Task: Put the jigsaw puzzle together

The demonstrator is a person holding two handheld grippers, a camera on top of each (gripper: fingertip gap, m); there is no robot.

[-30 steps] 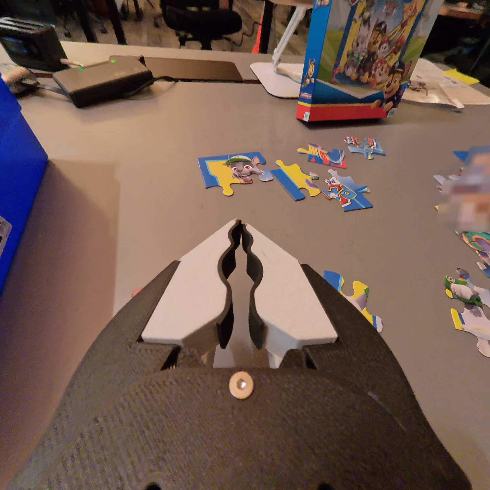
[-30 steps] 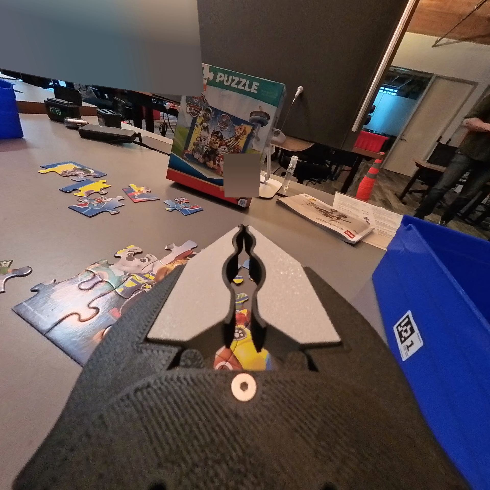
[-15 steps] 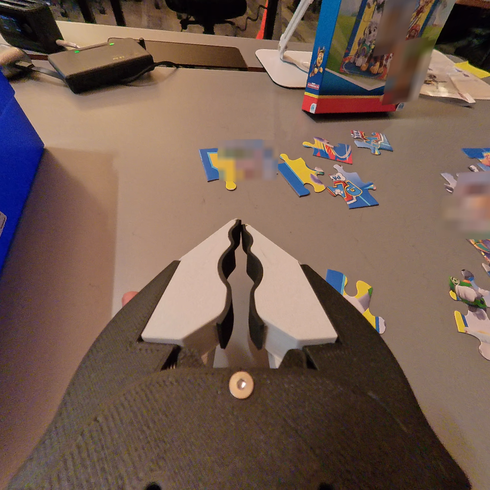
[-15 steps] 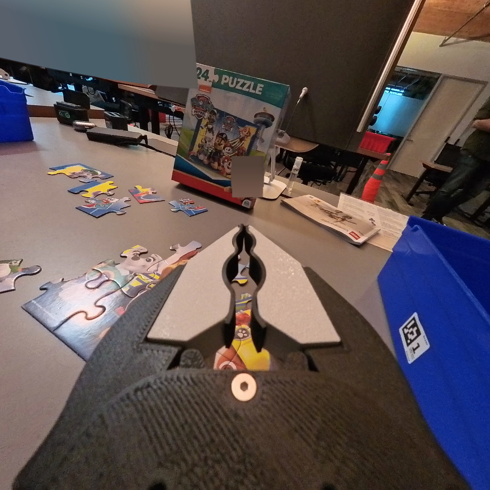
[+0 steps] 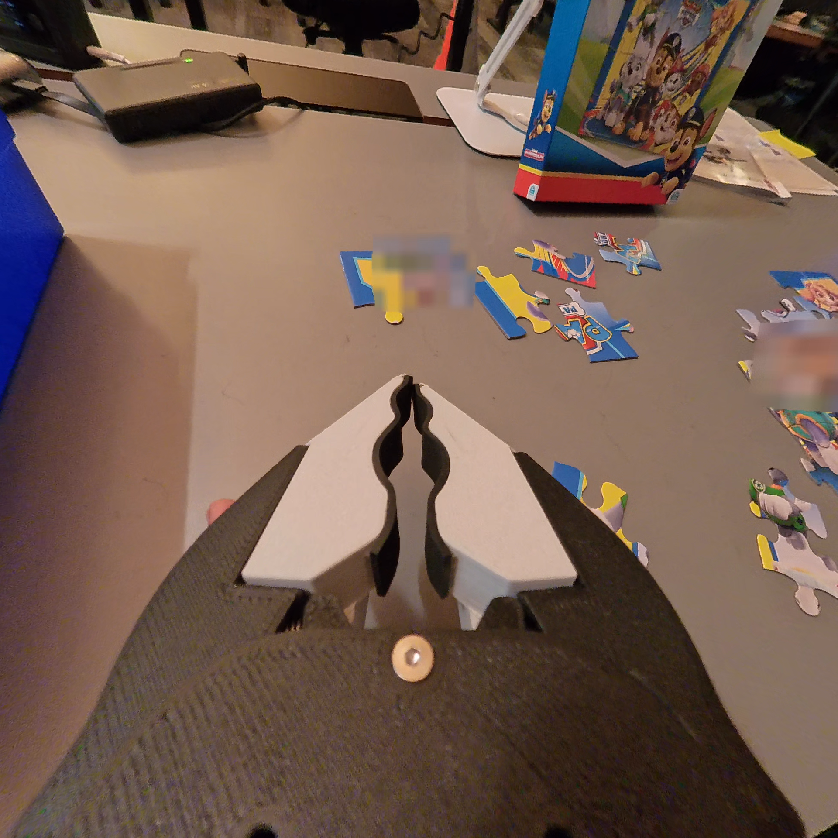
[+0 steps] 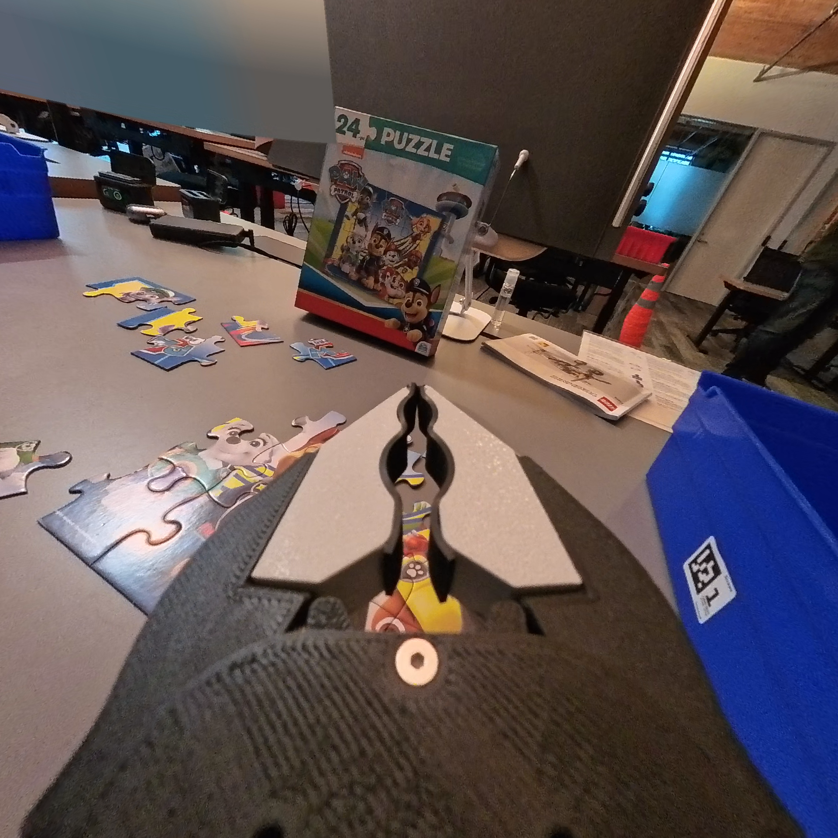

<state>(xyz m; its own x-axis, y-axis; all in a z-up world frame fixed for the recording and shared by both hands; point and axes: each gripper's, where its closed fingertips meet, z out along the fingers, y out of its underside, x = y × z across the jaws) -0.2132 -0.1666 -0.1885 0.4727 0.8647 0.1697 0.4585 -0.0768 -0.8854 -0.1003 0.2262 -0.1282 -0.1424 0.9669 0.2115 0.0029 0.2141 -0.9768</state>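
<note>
Left wrist view: a puzzle piece point(image 5: 603, 508) is half hidden behind the left gripper point(image 5: 410, 383), whose tips meet on nothing above bare table point(image 5: 272, 317). Loose pieces point(image 5: 585, 317) and the box point(image 5: 626, 104) lie ahead.

Right wrist view: the right gripper point(image 6: 416, 389), tips together and empty, hovers over the joined puzzle point(image 6: 149, 499), covering part of it; a blue bin point(image 6: 748, 521) stands beside it.

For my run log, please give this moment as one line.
left gripper: shut, nothing held, over bare table | right gripper: shut, nothing held, above joined puzzle | puzzle box: upright
</note>
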